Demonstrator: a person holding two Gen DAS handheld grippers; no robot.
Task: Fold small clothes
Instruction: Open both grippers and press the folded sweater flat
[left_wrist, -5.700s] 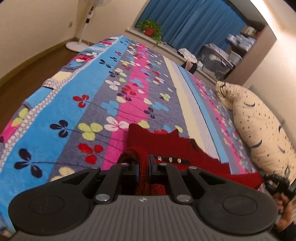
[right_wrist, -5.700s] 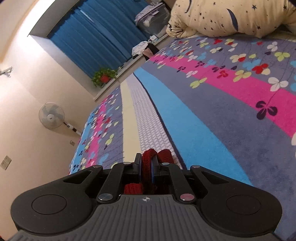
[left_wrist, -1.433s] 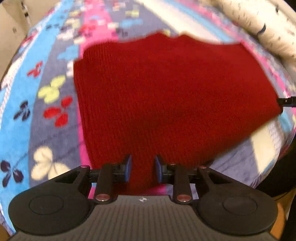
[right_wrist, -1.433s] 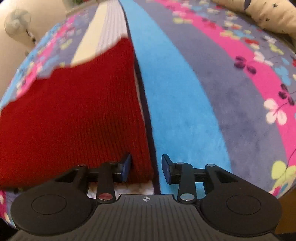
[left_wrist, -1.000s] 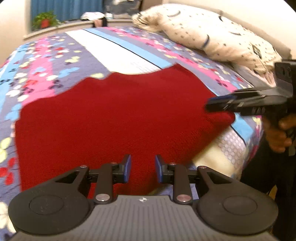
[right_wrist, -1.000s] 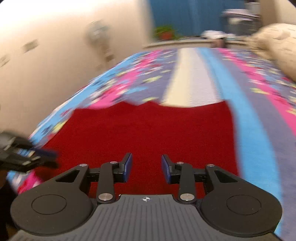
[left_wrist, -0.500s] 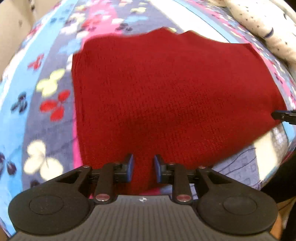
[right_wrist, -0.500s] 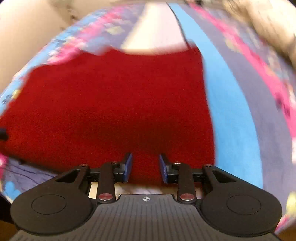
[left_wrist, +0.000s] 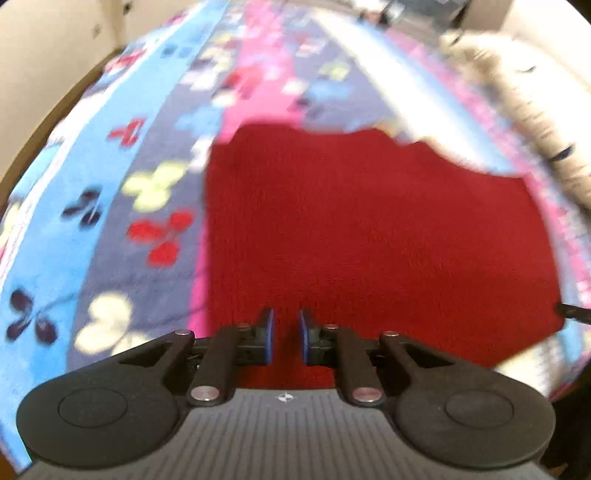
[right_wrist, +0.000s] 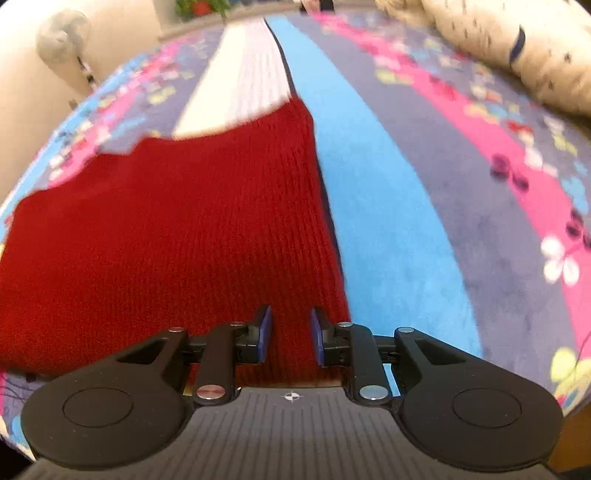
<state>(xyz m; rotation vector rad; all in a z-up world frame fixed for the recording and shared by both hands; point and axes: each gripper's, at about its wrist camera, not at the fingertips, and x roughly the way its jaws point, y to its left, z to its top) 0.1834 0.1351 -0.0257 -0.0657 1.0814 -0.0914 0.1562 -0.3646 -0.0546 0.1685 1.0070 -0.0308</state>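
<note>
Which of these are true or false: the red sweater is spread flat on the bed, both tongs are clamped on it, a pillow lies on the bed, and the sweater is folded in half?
1. The sweater lies spread on the bed. True.
2. Both tongs are clamped on it. False: the left tongs and the right tongs are open, over its near edge.
3. A pillow lies on the bed. True.
4. The sweater is folded in half. False: it lies open and flat.
</note>
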